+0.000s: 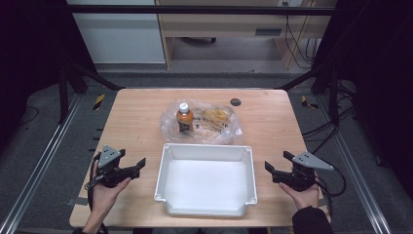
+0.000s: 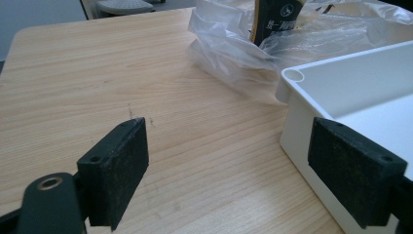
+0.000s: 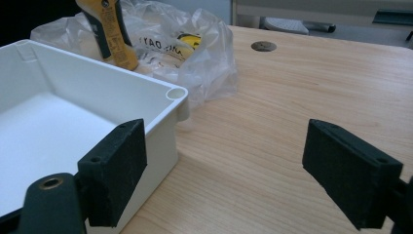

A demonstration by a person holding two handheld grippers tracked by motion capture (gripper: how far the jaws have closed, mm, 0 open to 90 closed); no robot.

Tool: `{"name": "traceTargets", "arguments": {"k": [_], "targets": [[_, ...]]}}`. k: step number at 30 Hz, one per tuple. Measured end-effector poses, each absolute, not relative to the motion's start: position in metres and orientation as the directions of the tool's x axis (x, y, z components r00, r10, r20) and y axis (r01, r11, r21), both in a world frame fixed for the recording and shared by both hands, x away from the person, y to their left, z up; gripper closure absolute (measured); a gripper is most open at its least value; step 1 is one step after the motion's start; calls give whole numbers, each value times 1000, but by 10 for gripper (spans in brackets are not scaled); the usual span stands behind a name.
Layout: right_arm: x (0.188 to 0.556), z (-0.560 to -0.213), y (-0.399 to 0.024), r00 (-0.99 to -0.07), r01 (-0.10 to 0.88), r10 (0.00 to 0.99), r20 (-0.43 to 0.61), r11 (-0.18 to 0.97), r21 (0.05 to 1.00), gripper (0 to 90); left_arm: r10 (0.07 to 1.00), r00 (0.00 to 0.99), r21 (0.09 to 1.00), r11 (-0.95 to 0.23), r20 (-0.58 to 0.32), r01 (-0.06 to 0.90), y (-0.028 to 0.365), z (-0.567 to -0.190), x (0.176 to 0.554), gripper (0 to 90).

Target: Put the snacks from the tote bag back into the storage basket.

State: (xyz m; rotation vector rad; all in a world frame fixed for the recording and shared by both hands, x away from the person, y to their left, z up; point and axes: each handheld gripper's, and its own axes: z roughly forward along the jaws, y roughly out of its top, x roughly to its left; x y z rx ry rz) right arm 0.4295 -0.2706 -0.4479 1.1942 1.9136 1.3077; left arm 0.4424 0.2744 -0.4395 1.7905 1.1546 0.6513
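Clear bag [image 1: 202, 122] behind white tray [image 1: 204, 196]

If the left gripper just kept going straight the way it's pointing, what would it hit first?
Probably the clear plastic bag with the bottle in it; the white tray corner sits just right of that line, so its right jaw might clip it first.

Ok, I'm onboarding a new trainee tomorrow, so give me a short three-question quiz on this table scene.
1. True or false: the orange drink bottle stands inside the clear crumpled plastic bag.
2. What lies inside the white rectangular plastic tray? A) a bottle B) nothing C) a bag
3. How do the jaws of the left gripper and the right gripper stand?

Key: 1. True. 2. B. 3. Both open, nothing between them; each rests beside the tray on the light wooden table.
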Motion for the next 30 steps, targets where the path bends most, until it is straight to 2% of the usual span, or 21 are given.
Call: {"name": "traceTargets", "arguments": {"k": [21,30], "targets": [[429,-449,-269,-471,384,881,37,167,908,169,882,471,883,-198,-29,425,254,-434,448,147],[428,-446,-268,-474,376,880,38,163,912,198,873,486,888,-200,-30,414,251,-431,447,169]]}}
